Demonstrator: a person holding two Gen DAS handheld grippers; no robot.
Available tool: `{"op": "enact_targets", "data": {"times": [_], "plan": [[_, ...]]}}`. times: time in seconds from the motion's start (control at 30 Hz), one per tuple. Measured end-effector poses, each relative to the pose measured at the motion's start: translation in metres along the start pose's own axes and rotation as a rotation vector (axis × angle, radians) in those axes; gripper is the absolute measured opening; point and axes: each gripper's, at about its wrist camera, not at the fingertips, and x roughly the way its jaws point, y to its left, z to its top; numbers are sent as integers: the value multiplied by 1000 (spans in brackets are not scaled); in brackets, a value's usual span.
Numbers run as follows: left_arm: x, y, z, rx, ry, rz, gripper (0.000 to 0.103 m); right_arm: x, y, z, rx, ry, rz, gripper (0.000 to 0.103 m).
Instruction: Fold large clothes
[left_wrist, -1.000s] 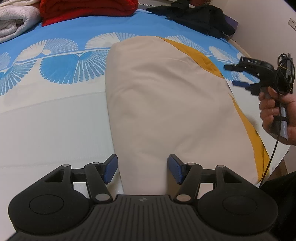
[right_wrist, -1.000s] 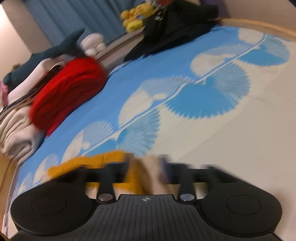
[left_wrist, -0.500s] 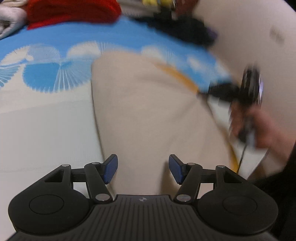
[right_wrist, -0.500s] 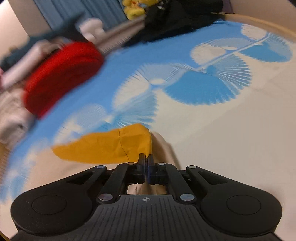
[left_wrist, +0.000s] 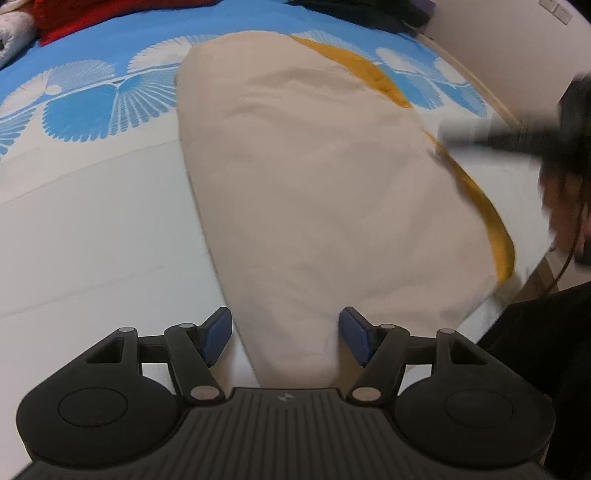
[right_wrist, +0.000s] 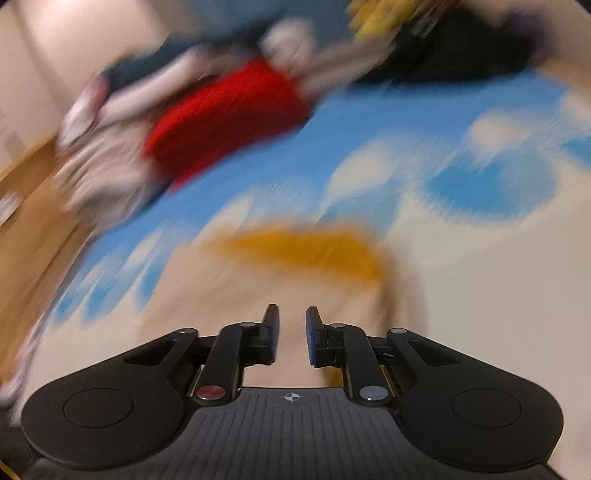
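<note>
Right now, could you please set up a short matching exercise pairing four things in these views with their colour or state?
Things:
1. folded garment
2. garment's lining strip
3. left tool
4. bedsheet

Colour or state:
A. blue and white, fan pattern
B. beige, lying flat on the bed
C. mustard yellow, showing along the garment's right edge
D. blue pads wide apart, either side of the garment's near end, not pressing on it

Pairs: 1-B, 2-C, 3-D, 4-A
</note>
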Motion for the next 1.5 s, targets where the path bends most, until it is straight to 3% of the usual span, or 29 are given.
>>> {"op": "enact_targets", "data": {"times": [0.03, 0.07, 0.13, 0.17, 0.23, 0.37, 0.43, 0.47, 0.53, 0.57, 0.67, 0.73, 0.77, 0.83, 0.9, 1.0, 1.07, 1.2, 1.37, 1.5], "plan": [[0, 0, -2, -1, 1, 2, 72, 8, 1, -12, -28, 107, -14, 17], [0, 0, -3, -3, 0, 3, 72, 19, 2, -31, -97, 235, -96, 17], [-2, 0, -6, -2, -7, 6, 72, 21, 7, -59, -248, 296, -219, 17], [-3, -1, -8, -2, -18, 17, 72, 15, 10, -65, -298, 292, -254, 17], [-12, -2, -7, 1, -62, 48, 72, -2, 12, -63, -282, 247, -281, 17], [-46, -3, -8, -41, -214, 83, 72, -55, 15, -47, -191, 19, -320, 22], [-62, 7, -4, -112, -252, 41, 69, -78, 16, -41, -174, -66, -298, 48], [-68, 11, 0, -128, -254, 36, 65, -86, 16, -38, -169, -101, -287, 56], [-77, 17, 13, -138, -244, 75, 63, -89, 15, -35, -155, -129, -274, 86], [-79, 19, 20, -130, -235, 93, 63, -89, 12, -36, -144, -132, -267, 89], [-78, 29, 44, -131, -232, 81, 64, -70, -2, -46, -86, -113, -244, 89], [-64, 40, 58, -160, -217, 35, 67, -46, -12, -52, -28, -28, -237, 86], [-53, 46, 63, -181, -206, 11, 72, -37, -5, -50, -18, 19, -245, 85], [-26, 57, 69, -232, -186, -23, 79, -27, -1, -48, -26, 30, -215, 83], [2, 71, 69, -308, -165, -60, 81, -15, -2, -44, -17, 72, -213, 84], [38, 87, 73, -402, -64, -96, 87, 0, -8, -43, 23, 141, -241, 84], [46, 89, 81, -395, -95, -112, 91, 8, -15, -42, 55, 177, -254, 84], [72, 102, 89, -499, -77, -215, 92, 22, -21, -41, 128, 194, -237, 84], [98, 107, 95, -569, -88, -264, 94, 40, -21, -38, 169, 205, -225, 82], [109, 103, 102, -583, -119, -265, 94, 46, -17, -39, 161, 192, -216, 69]]}}
